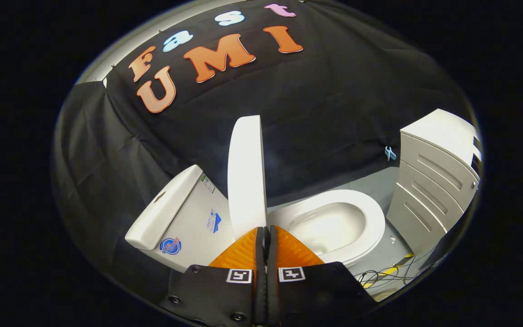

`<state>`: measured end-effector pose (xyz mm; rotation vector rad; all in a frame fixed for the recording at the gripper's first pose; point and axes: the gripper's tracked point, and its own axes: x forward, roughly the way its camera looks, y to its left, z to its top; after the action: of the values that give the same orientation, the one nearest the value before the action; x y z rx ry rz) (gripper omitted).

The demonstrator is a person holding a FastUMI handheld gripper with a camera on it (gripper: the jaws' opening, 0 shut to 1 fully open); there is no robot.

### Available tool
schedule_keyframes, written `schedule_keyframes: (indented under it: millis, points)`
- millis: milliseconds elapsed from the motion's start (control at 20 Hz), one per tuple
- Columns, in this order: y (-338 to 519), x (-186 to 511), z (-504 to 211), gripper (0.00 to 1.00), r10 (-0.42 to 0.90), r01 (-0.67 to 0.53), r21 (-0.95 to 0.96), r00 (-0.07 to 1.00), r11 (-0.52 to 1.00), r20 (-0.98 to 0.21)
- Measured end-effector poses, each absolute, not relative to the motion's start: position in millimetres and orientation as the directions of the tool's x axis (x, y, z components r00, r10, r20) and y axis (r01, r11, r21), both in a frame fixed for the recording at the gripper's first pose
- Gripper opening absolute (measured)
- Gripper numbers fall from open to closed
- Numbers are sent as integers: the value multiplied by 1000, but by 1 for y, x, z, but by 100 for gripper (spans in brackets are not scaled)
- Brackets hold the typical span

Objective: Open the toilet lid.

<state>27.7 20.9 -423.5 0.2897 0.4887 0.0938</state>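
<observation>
White drawer cabinet (pixel 434 181) — floor cables (pixel 382 274).

One toilet (pixel 334 222), one drawer cabinet (pixel 434 181), one clothes peg (pixel 390 153).

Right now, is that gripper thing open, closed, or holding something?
Gripper: closed, fingers pressed together at the lower edge of the raised toilet lid; whether they pinch it cannot be told.

The lid (pixel 245 175) is plain white, as are the seat (pixel 370 218) and bowl (pixel 329 227); the tank (pixel 184 218) is white with small blue, red and green stickers; the cabinet (pixel 434 181) is pale grey-white; the floor (pixel 379 186) is grey; a light blue clip (pixel 390 153) shows on black cloth (pixel 334 113); cables (pixel 379 274) are black and yellow.
</observation>
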Motion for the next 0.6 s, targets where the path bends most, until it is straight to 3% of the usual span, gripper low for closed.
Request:
schedule_keyframes:
  millis: [600]
  points:
    - [85,24,-407,8,163,-88,190,889,978,-427]
